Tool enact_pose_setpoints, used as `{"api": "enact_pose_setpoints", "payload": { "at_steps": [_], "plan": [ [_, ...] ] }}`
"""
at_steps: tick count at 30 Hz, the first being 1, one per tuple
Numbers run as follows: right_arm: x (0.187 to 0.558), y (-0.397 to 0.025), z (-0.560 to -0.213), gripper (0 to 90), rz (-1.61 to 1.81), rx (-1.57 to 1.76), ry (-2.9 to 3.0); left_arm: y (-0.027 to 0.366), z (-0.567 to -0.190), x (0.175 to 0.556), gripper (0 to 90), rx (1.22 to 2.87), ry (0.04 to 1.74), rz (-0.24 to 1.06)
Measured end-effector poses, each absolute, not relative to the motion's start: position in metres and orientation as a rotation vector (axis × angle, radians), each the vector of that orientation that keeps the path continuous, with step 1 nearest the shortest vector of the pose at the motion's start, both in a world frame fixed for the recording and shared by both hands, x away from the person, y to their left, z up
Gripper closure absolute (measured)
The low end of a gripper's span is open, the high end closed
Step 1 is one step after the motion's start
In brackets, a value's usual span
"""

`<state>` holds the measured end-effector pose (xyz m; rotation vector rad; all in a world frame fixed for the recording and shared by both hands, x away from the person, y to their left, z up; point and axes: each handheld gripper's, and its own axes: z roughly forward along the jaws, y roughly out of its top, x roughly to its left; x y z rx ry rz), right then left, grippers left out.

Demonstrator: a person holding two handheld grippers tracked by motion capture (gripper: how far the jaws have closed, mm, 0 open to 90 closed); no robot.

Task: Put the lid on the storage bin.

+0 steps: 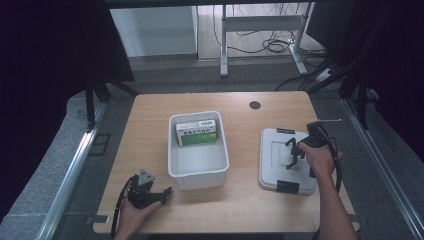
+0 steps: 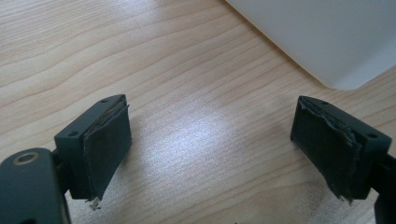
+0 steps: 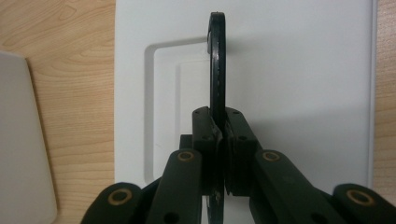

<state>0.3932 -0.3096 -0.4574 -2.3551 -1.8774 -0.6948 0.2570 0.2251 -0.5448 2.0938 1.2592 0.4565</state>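
**Lid gripped by its handle, bin waiting open**

Left of the white bin [image 1: 198, 160], your left hand-held gripper [image 1: 161, 195] rests low over the tabletop [image 1: 150, 130] with its jaws spread wide and nothing between them, one corner of the bin just beyond its reach. The bin itself stands open, a green-and-white box [image 1: 196, 133] lying against its far wall. Right of the bin, the grey lid [image 1: 287, 160] lies flat on the tabletop, and your right hand-held gripper [image 3: 219, 135] is clamped tight on the lid's upright black handle [image 3: 216, 60]. The step in hand looks like taking up the lid to close the bin; the next move would be to lift it level, carry it left over the bin and square its edges to the rim before lowering.
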Motion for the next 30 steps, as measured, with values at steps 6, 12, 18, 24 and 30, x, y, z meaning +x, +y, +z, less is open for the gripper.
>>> {"api": "enact_pose_setpoints", "payload": {
  "at_steps": [6,12,18,24,30],
  "plan": [
    [0.392,-0.309,-0.451,85.0,-0.711,-2.350,-1.882,0.225,-0.545,0.257,12.1,2.094,1.260,0.457],
    [0.389,-0.310,-0.437,84.9,-0.752,-2.331,-1.904,0.225,-0.545,0.257,12.1,2.093,1.260,0.456],
    [0.385,-0.309,-0.421,85.0,-0.786,-2.306,-1.923,0.225,-0.545,0.257,12.1,2.093,1.260,0.457],
    [0.382,-0.306,-0.406,85.0,-0.820,-2.279,-1.934,0.225,-0.545,0.257,12.1,2.093,1.260,0.456],
    [0.379,-0.305,-0.392,85.0,-0.855,-2.274,-1.930,0.225,-0.545,0.257,12.1,2.093,1.261,0.457]
  ]
}}
